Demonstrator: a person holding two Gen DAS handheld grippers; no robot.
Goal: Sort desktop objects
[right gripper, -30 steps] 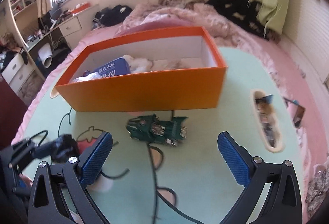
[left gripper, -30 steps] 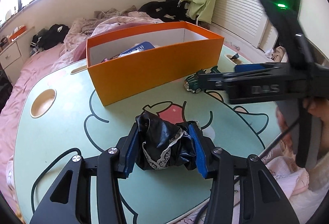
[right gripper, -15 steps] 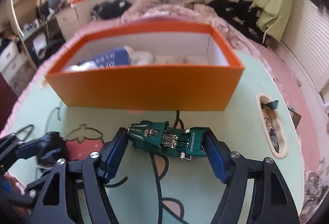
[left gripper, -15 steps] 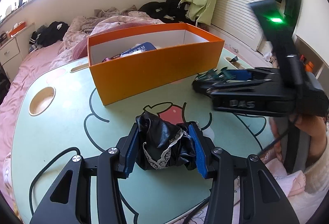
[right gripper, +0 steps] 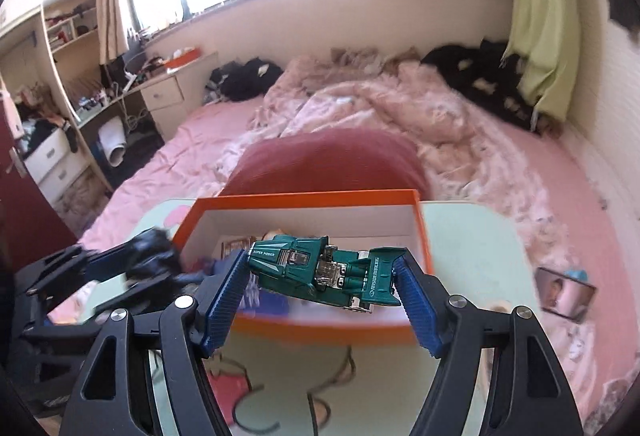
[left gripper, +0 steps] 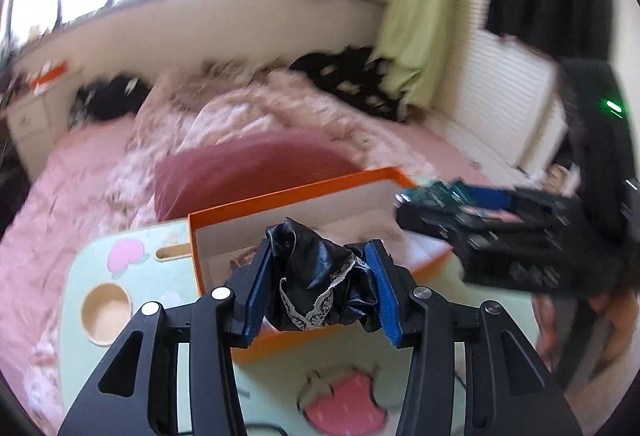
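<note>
Leftmost, the left gripper gripped a black lace-trimmed cloth between its fingers; rightward, the right gripper clamped a green toy car — both raised over the orange box on the surface.

The orange box is open on top, its far right interior bare white; packets crowd its left end. At lower left of the right wrist view, the left gripper and its black cloth block that side.
</note>
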